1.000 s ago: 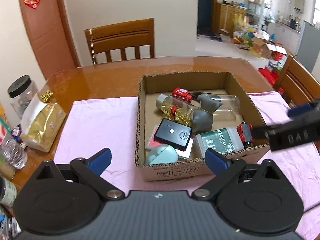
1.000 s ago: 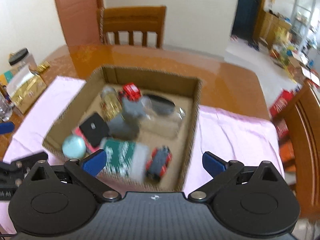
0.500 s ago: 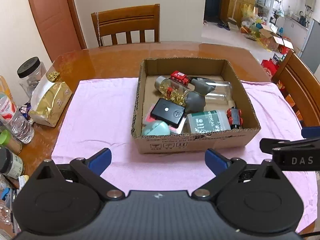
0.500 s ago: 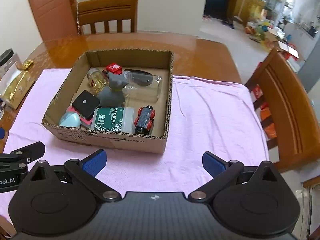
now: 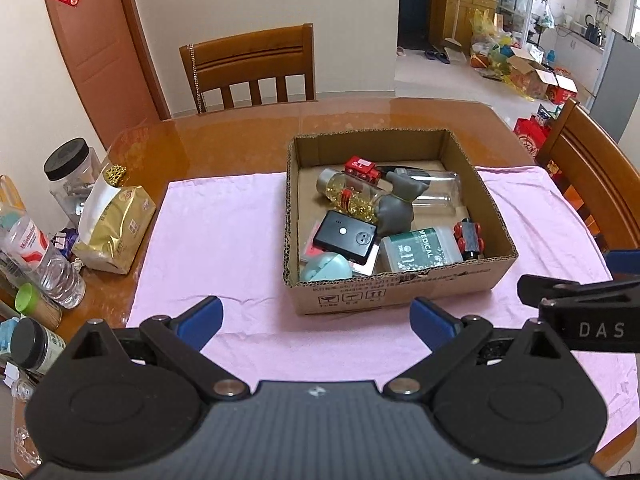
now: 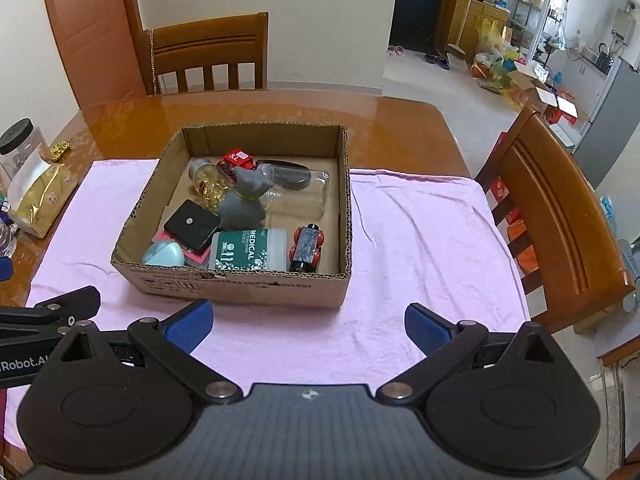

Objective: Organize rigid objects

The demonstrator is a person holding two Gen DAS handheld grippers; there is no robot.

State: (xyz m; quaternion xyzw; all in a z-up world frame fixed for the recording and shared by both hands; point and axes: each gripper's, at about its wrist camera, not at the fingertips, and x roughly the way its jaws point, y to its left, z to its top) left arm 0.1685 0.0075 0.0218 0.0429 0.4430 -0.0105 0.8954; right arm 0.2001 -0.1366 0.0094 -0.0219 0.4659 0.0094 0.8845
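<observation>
An open cardboard box point(image 5: 404, 294) point(image 6: 240, 288) stands on a pink cloth point(image 5: 224, 240) point(image 6: 416, 240). It holds several rigid objects: a grey animal figure point(image 5: 398, 208) point(image 6: 244, 204), a black device point(image 5: 345, 236), a green "MEDICAL" bottle point(image 5: 418, 250) point(image 6: 248, 254), a red-wheeled toy car point(image 5: 468, 236) point(image 6: 306, 248), a red toy point(image 5: 362, 168), a bottle of gold beads point(image 5: 348, 194), a clear jar point(image 5: 436, 196) and a light blue round object point(image 5: 326, 268). My left gripper point(image 5: 316, 320) is open and empty, before the box. My right gripper point(image 6: 306, 324) is open and empty, also before the box.
A gold bag point(image 5: 114, 228), a black-lidded jar point(image 5: 70, 172), a water bottle point(image 5: 44, 260) and small containers crowd the table's left edge. Wooden chairs stand behind the table point(image 5: 248, 68) and at its right point(image 6: 560, 220). The right gripper shows in the left wrist view point(image 5: 584, 316).
Both grippers have drawn back from the box and risen, so the box looks smaller and farther. Both stay open and empty. The objects in the box have not moved.
</observation>
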